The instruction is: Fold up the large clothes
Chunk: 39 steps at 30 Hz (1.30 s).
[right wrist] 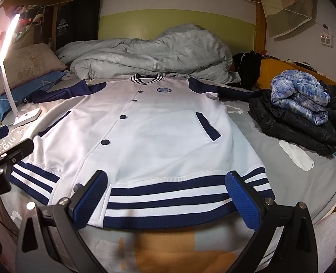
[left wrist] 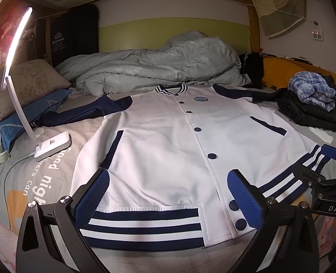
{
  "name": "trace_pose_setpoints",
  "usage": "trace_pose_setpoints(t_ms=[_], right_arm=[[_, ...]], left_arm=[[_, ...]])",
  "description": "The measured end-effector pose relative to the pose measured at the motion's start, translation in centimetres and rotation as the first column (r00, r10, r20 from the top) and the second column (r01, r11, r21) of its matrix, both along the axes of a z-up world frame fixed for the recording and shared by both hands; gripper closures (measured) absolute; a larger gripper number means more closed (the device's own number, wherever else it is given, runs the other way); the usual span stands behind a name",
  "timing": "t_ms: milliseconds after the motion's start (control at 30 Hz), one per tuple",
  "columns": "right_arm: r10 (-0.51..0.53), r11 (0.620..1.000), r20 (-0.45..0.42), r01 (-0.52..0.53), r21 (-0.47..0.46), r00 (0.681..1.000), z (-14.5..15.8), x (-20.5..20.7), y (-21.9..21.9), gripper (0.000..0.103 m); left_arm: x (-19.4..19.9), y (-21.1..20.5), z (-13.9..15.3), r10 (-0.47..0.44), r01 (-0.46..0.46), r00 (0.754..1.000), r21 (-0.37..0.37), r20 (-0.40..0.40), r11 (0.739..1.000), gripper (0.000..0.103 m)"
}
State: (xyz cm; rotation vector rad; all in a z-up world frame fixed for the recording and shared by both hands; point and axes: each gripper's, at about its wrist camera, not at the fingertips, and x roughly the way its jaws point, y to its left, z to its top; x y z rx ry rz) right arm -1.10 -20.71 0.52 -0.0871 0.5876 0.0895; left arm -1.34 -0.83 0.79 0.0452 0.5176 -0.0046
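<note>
Jacket: white body, navy sleeves, navy-and-white striped hem and collar, navy snaps. Laid flat, front up, closed, on the bed; hem at the near edge, collar toward the duvet. Left sleeve spread toward the lamp side; right sleeve runs to the clothes pile, its cuff hidden there. Chest badge too small to read.

Left tongs: wide apart, holding nothing, fingers over the hem's left half. Whether the pads touch the cloth cannot be told.

Right tongs: wide apart, holding nothing, over the hem's right half; contact likewise unclear. In the left view only part of its frame shows at the right edge.

Duvet: grey, bunched at the far end.

Pillow: far left corner, stained, partly cut by the lamp arm.

Lamp: white, lit, base on the left edge beside the sleeve.

Clothes pile: dark jacket under a blue plaid shirt, right edge.

Bed sheet print: partly covered.
</note>
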Motion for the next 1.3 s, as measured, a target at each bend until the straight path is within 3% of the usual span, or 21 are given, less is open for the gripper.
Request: trace_pose_setpoints(t_ms=[100,167,233,300,367,433,500,567,633,733,800,867,900,933,1033,1067,1167,1233,1300], right_arm=[[-0.001,1.000,0.006,0.001,-0.007,1.000,0.1,-0.1,-0.1,0.000],[-0.004,1.000,0.015,0.005,-0.018,1.000,0.2,-0.1,-0.2,0.000],[-0.017,0.999,0.018,0.018,-0.046,1.000,0.1,0.0,-0.3,0.000],[-0.024,0.997,0.011,0.025,-0.076,1.000,-0.1,0.2,-0.4,0.000],[0.001,0.996,0.001,-0.001,-0.091,1.000,-0.2,0.2,-0.3,0.000],[0.062,0.988,-0.035,-0.066,-0.137,0.997,-0.9,0.2,0.5,0.000],[0.153,0.973,-0.107,-0.168,-0.161,0.983,-2.2,0.2,1.7,0.000],[0.223,0.942,-0.177,-0.259,-0.215,0.959,-4.0,-0.2,3.5,0.000],[0.246,0.906,-0.173,-0.290,-0.309,0.954,-5.1,-1.0,4.9,0.000],[0.262,0.867,-0.188,-0.316,-0.385,0.947,-6.2,-1.4,6.2,0.000],[0.206,0.849,-0.195,-0.274,-0.452,0.959,-7.0,-0.9,6.0,0.000],[0.140,0.835,-0.172,-0.210,-0.510,0.975,-7.4,-0.3,5.4,0.000],[0.112,0.839,-0.163,-0.182,-0.513,0.980,-7.2,0.1,4.8,0.000],[0.102,0.846,-0.159,-0.170,-0.506,0.982,-7.1,0.2,4.5,0.000],[0.062,0.853,-0.129,-0.120,-0.508,0.990,-6.8,0.6,3.7,0.000],[0.049,0.849,-0.118,-0.104,-0.517,0.992,-6.8,0.8,3.6,0.000],[-0.031,0.831,-0.056,-0.006,-0.557,0.998,-6.3,1.3,2.5,0.000],[-0.098,0.831,-0.038,0.061,-0.554,0.994,-6.0,2.4,1.4,0.001],[-0.164,0.854,-0.050,0.117,-0.508,0.985,-5.5,3.3,-0.4,0.013]], left_arm=[[0.1,0.0,0.1,-0.015,0.015,1.000,0.006,-0.006,1.000,0.000],[1.0,0.0,-0.1,-0.057,0.059,0.997,0.028,-0.054,0.998,0.000],[1.9,0.6,-0.4,-0.032,0.036,0.996,0.041,-0.088,0.999,0.000],[2.4,1.7,-0.7,-0.007,0.008,0.993,0.007,-0.118,1.000,0.000],[2.9,2.4,-1.0,-0.057,0.048,0.983,-0.056,-0.172,0.997,0.000],[2.8,2.6,-1.3,-0.085,0.074,0.976,-0.062,-0.199,0.995,0.000],[2.7,3.2,-2.6,-0.150,0.129,0.953,-0.095,-0.262,0.987,0.000],[2.6,4.1,-4.0,-0.088,0.065,0.947,-0.083,-0.308,0.994,0.000],[2.6,4.1,-4.3,-0.035,0.031,0.949,-0.018,-0.312,0.999,0.000],[2.3,3.5,-3.9,-0.088,0.082,0.949,-0.033,-0.303,0.996,0.000],[2.1,2.0,-4.6,-0.147,0.152,0.932,-0.011,-0.332,0.988,0.000],[2.1,0.6,-5.5,-0.218,0.237,0.889,-0.003,-0.403,0.971,0.000],[1.9,0.1,-5.9,-0.250,0.269,0.870,-0.016,-0.426,0.963,0.000],[1.6,-0.3,-6.3,-0.250,0.279,0.867,0.003,-0.430,0.960,0.000],[1.7,-1.3,-7.3,-0.124,0.225,0.898,0.199,-0.422,0.954,0.000],[2.0,-1.1,-7.9,-0.081,0.201,0.898,0.238,-0.433,0.950,0.000],[2.5,0.2,-8.0,-0.027,0.137,0.903,0.228,-0.428,0.964,0.000],[2.6,1.2,-7.4,0.061,0.052,0.927,0.289,-0.369,0.956,0.000],[3.1,2.6,-7.1,0.141,-0.037,0.934,0.307,-0.327,0.951,0.000]])
